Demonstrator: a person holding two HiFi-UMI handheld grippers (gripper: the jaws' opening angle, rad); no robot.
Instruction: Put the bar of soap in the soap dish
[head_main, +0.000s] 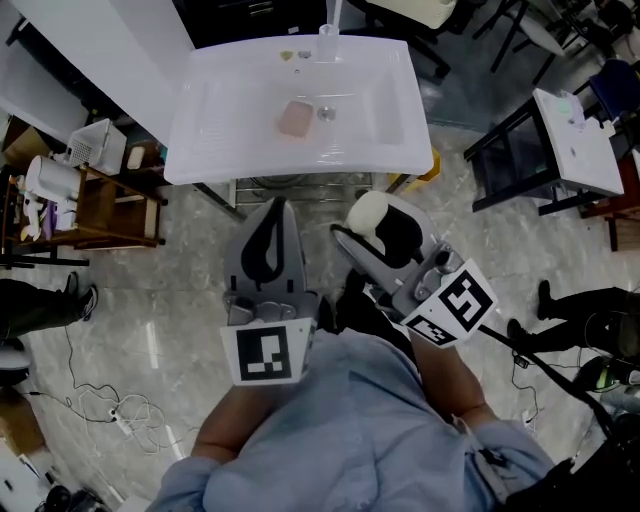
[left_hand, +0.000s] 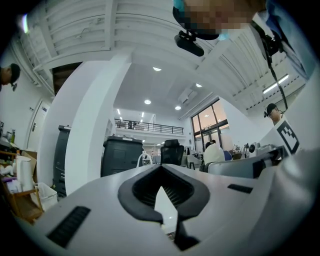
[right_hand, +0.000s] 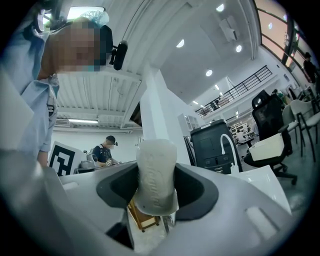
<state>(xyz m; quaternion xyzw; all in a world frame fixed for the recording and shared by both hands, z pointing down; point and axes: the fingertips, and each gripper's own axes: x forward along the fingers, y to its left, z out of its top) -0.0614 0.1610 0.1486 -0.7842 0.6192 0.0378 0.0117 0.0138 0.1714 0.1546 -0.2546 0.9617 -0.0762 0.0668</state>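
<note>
Right claw (head_main: 390, 228) is clamped on the soap (head_main: 367, 212), its jaws standing wide because the bar fills them. In the head view it is held close to the person's body, on the near side of the sink (head_main: 400, 90). That leaves it well apart from the pink dish (head_main: 296, 118) (I take that pink slab for the dish), which lies in the basin just left of the drain (head_main: 325, 113). Left claw (head_main: 277, 215) sits just left of the right one, jaws together on nothing.

The step in hand looks like the carry. It should go far and a little left, clear over the near rim, with the grip kept firm, since soap is likely slick. Lower the bar until it is just above the dish before opening, so it settles rather than drops. The dish may skate on the smooth basin, and the idle left claw could steady it if so.

From the right gripper view, the soap stands on end between the pads, which press it from either side. It is a white, rounded oblong with soft corners and a matte face. Raised lettering runs along it, too faint to read, and its top pokes out past the jaw tips.

From the left gripper view, the pads meet at their tips with nothing between them. Neither soap nor dish shows there.
</note>
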